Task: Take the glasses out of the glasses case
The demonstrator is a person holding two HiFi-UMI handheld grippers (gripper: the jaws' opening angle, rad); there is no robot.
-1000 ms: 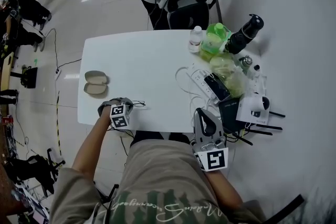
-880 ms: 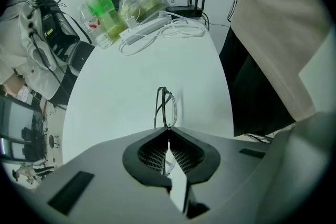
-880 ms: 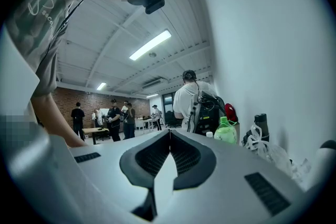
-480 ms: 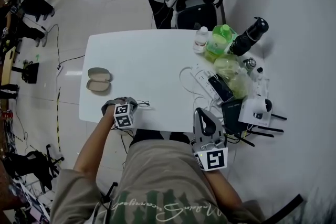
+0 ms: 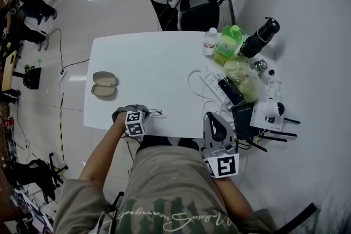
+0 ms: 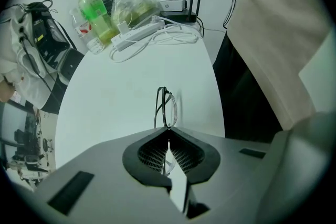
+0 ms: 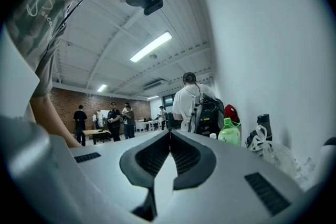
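Glasses [image 6: 167, 106] sat pinched in the left claw [image 6: 168, 132], pointing straight ahead over the table [image 6: 121, 97]. Open case [image 5: 103, 85] lay well apart, leftward. Right claw [image 7: 169, 136] was clenched, empty.

My L gripper [image 6: 168, 131] is at the table's [image 5: 153, 57] near edge, glasses [image 6: 166, 105] betw. its jaws. Glasses case [image 5: 102, 85] lies further left, well apart. Power strip [image 5: 208, 83] & bottle [image 5: 227, 41] sit far right; R gripper [image 5: 211, 119] is nearer me.

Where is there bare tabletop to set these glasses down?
The middle of the table is bare, between the glasses case at left and the power strip at right. The right end, around the green bottle and router, is crowded.
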